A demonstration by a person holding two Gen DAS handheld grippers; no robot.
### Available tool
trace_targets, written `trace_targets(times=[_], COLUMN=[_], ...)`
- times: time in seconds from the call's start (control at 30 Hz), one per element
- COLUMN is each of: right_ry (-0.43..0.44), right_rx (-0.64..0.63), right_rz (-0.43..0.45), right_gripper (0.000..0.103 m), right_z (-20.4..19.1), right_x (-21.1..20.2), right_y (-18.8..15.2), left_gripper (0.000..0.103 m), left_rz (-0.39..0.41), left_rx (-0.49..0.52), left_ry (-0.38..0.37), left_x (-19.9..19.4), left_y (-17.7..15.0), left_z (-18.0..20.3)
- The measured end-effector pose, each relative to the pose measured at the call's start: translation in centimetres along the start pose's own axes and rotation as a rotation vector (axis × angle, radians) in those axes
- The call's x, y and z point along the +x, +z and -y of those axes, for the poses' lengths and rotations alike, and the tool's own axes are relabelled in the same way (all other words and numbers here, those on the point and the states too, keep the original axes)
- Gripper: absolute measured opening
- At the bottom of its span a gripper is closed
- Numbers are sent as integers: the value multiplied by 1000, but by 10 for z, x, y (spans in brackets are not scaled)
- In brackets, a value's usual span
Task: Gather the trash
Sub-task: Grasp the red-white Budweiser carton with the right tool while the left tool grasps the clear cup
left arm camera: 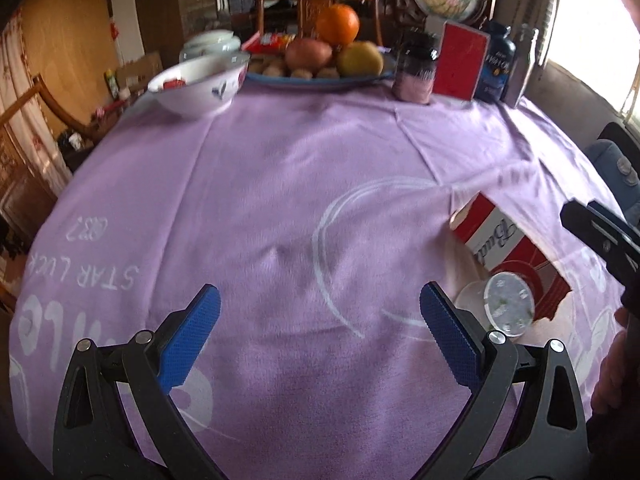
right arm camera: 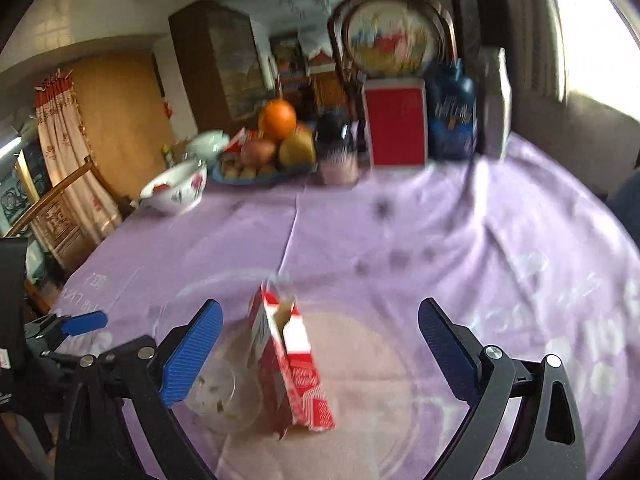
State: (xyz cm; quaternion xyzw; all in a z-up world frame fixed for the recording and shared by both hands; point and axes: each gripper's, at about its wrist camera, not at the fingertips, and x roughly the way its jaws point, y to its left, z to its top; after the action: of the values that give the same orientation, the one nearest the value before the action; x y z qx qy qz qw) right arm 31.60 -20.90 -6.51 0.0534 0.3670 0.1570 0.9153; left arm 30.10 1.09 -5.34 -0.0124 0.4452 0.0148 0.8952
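A torn red-and-white carton (right arm camera: 292, 364) lies on the purple tablecloth (right arm camera: 360, 220), between the wide-apart blue pads of my right gripper (right arm camera: 320, 336); neither pad touches it. A clear plastic cup (right arm camera: 224, 396) lies on its side just left of the carton, by the left pad. In the left wrist view the carton (left arm camera: 508, 248) and the cup (left arm camera: 508, 304) are to the right of my left gripper (left arm camera: 320, 320), which is open over bare cloth with nothing between its fingers.
At the table's far side stand a white floral bowl (left arm camera: 200, 84), a blue plate of fruit (left arm camera: 320, 74), a dark jar (left arm camera: 416, 72), a red box (left arm camera: 460, 64) and a blue bottle (left arm camera: 498, 64). Wooden chairs stand to the left.
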Motion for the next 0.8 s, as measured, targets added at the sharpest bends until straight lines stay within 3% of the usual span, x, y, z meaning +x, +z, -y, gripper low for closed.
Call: trace_targets(times=[0.27,0.33,0.43,0.5,0.63,0.73,0.8], right_ry=[-66,-105,-153,-155,-63,-73,-63], right_rx=[-87,-79,14,73,144,127,118], right_rz=[-120,-150,-123,-98,-37,-58,-87], right_gripper=[79,68,53,53,54,64,66], right_z=[-14,-8,13,27,36,33,30], right_x=[29,35,28,21,5,8,15], right_y=[-10,-12,-6,-4,0,-1,-3], left_gripper=[96,96,96,96,96,96,96], left_rz=[-28,-21,-10,-9,-18,-6,4], left_rx=[-26,-9,10,14,21,30,29], left_ry=[12,20,26,27,17,23,32], left_x=[6,5,3,3,4,2,0], left_y=[-1,-2,-2,-3,-3,-4,-4], left_z=[-5,-2,1,2,4,7,8])
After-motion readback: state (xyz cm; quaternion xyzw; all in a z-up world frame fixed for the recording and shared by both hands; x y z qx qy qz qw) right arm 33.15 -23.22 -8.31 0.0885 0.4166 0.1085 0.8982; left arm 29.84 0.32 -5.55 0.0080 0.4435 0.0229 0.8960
